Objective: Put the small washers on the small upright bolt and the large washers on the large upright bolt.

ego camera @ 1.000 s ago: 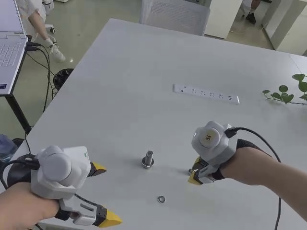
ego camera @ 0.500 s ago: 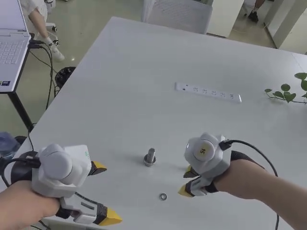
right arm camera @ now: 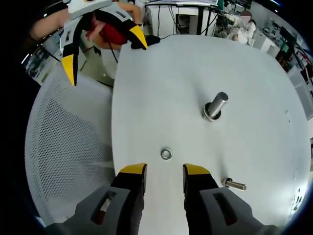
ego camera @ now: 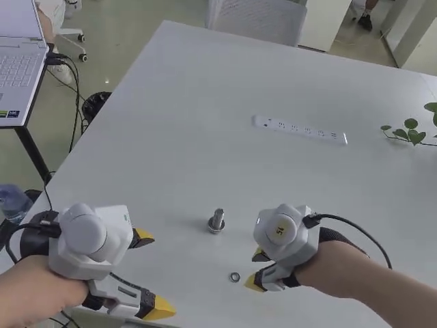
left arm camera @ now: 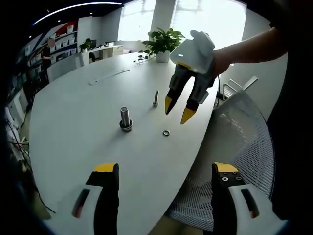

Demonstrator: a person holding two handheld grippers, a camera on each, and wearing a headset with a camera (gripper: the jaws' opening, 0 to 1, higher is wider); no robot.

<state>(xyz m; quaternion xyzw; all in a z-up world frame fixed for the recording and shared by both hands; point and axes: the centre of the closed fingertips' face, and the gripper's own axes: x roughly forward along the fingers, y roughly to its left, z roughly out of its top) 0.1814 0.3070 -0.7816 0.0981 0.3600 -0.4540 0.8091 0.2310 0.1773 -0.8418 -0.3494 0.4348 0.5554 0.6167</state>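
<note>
1. Head view: The left gripper is held by the near left corner of the table. Its yellow-tipped jaws are spread wide with nothing between them. The right gripper hangs over the near edge further right. Its jaws are parted a little and empty, with the tips pointing down toward the washer. The washer lies flat on the table just beside those tips. The big bolt stands upright just beyond the washer, between the two grippers. A power strip lies further back and a plant sits at the right edge. A laptop rests on a desk to the left, and a chair stands past the far side.
2. Left gripper view: The left gripper shows its own jaws far apart and empty over the table's edge. Ahead, the big bolt stands upright and the washer lies flat near it. The small bolt stands upright further off. The right gripper comes down from above, tips slightly apart and over the washer, not touching it. A mesh chair sits below the table edge.
3. Right gripper view: The right gripper has a narrow gap between its jaws and holds nothing. The washer lies just ahead of the tips, in line with the gap. The big bolt stands beyond it to the right. The small bolt is just beside the right-hand jaw. The left gripper shows at the upper left, jaws wide.
</note>
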